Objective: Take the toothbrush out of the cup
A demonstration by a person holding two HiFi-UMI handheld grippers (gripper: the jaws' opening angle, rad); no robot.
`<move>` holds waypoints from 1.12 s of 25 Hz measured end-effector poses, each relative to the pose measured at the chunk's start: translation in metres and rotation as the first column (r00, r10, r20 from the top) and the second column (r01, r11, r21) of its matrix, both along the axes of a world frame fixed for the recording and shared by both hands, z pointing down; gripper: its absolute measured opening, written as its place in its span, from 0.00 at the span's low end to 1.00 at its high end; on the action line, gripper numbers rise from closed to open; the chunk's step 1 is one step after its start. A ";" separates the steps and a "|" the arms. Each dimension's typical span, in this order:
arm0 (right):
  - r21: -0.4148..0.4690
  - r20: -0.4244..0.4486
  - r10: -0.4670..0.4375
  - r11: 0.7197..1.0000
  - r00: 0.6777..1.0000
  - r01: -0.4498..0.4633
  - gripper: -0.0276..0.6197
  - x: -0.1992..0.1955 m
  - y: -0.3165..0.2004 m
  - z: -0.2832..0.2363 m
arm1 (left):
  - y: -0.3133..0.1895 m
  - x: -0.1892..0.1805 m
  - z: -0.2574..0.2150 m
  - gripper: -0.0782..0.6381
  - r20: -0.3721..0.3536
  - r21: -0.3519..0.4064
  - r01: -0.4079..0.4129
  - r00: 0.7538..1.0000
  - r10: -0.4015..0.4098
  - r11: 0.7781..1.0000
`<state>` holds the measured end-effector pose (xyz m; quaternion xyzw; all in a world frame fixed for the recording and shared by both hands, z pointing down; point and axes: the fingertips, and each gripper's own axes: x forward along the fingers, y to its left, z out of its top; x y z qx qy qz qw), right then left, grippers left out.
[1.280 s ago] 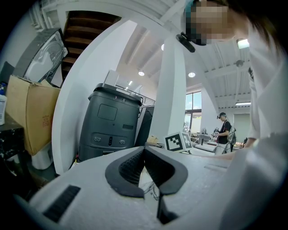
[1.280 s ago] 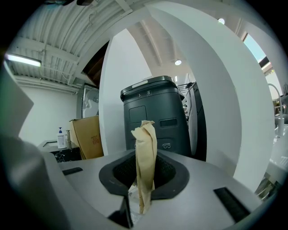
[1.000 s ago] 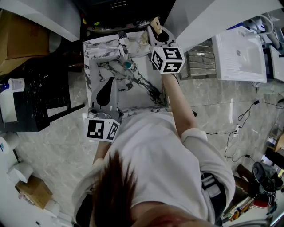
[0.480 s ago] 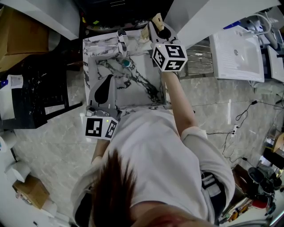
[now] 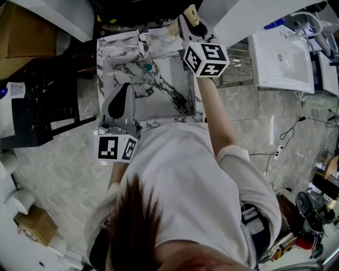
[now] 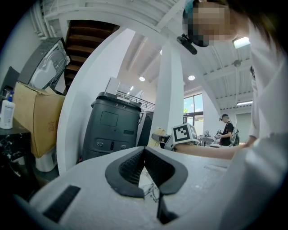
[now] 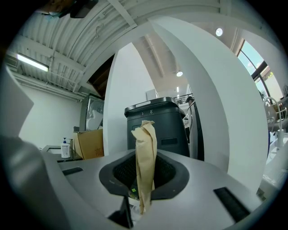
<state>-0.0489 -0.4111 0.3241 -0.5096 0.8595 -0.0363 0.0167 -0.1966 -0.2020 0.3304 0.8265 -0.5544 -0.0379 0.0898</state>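
Observation:
My right gripper (image 5: pixel 187 20) is at the back edge of the marble-patterned basin (image 5: pixel 175 79), shut on a slim thing in a tan wrapper (image 5: pixel 189 11), apparently the toothbrush. In the right gripper view this tan-wrapped toothbrush (image 7: pixel 146 148) stands upright between the pads of the right gripper (image 7: pixel 143 182). A pale upright thing (image 5: pixel 143 41) at the basin's back left may be the cup; I cannot tell for sure. My left gripper (image 5: pixel 126 89) hovers over the basin's front left. In the left gripper view the left gripper (image 6: pixel 144 150) has its pads together with nothing between them.
A small teal round thing (image 5: pixel 149 67) lies in the basin near the back. A dark grey bin (image 6: pixel 112 130) stands beyond the basin, a cardboard box (image 6: pixel 38 119) to its left. A white sink unit (image 5: pixel 286 61) is on the tiled floor to the right.
My right gripper has risen with the tan-wrapped thing, moving toward the top of the head view. My left gripper has stayed over the basin's front left.

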 end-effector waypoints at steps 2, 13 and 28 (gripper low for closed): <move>0.014 -0.004 -0.002 1.000 1.000 0.002 0.14 0.002 0.002 -0.010 | 0.002 -0.001 -0.003 0.12 -0.002 0.011 0.005 1.000 -0.005 1.000; 0.067 0.013 -0.010 0.998 1.000 0.009 0.14 0.018 0.034 -0.063 | 0.024 0.003 -0.004 0.12 -0.026 0.019 -0.014 1.000 0.014 1.000; 0.106 0.054 0.008 0.994 0.998 -0.014 0.14 0.036 0.082 -0.093 | 0.040 0.016 -0.003 0.12 -0.032 0.016 -0.074 0.997 0.074 0.997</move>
